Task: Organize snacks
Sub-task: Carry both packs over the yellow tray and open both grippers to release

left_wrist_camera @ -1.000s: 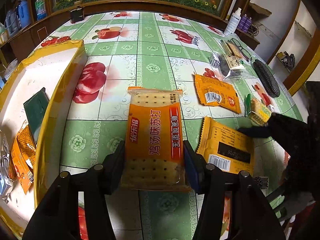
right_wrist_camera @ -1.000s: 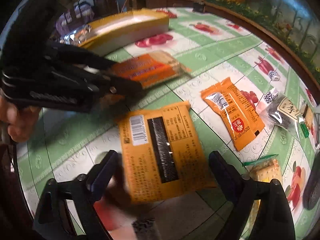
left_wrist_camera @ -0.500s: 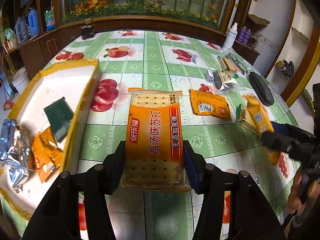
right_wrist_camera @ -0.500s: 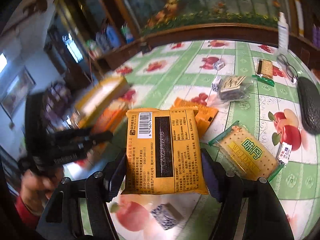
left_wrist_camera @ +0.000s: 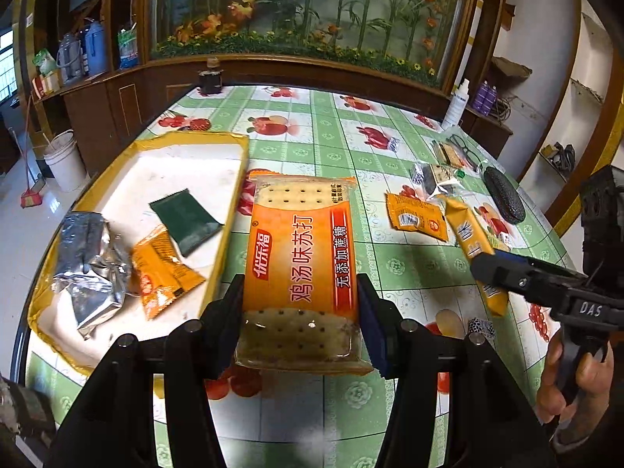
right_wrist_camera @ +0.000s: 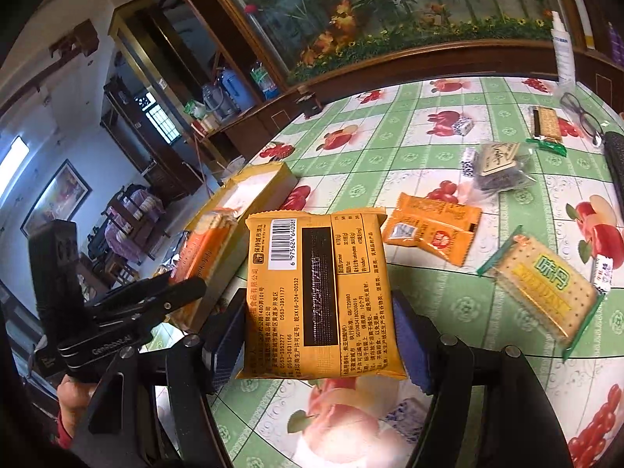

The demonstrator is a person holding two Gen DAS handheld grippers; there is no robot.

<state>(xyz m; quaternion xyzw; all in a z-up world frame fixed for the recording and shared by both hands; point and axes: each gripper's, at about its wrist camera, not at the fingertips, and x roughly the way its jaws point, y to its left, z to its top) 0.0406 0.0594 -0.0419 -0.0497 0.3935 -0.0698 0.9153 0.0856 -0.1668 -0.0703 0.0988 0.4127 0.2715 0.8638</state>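
My left gripper (left_wrist_camera: 298, 312) is shut on an orange cracker packet (left_wrist_camera: 300, 257), held above the table just right of the yellow tray (left_wrist_camera: 230, 210). The tray holds a silver bag (left_wrist_camera: 85, 265), orange sachets (left_wrist_camera: 160, 269) and a dark green packet (left_wrist_camera: 185, 220). My right gripper (right_wrist_camera: 318, 335) is shut on a yellow packet (right_wrist_camera: 316, 292), barcode side up, lifted off the table. In the left wrist view that yellow packet (left_wrist_camera: 468, 234) shows edge-on at the right. In the right wrist view the left gripper (right_wrist_camera: 156, 300) and its orange cracker packet (right_wrist_camera: 206, 249) hang beside the tray (right_wrist_camera: 253, 187).
On the green fruit-print tablecloth (right_wrist_camera: 390, 156) lie an orange sachet (right_wrist_camera: 433, 230), a green-edged cracker packet (right_wrist_camera: 542, 288), a clear bag of dark snacks (right_wrist_camera: 499, 171), another cracker pack (right_wrist_camera: 546, 124), glasses (right_wrist_camera: 581, 117) and small candies (right_wrist_camera: 464, 124). A spray bottle (right_wrist_camera: 561, 50) stands at the far edge.
The right gripper closed on the yellow packet, lifted it off the table and rolled upright. The left gripper rose with the cracker packet and swung so that the tray shows fully.
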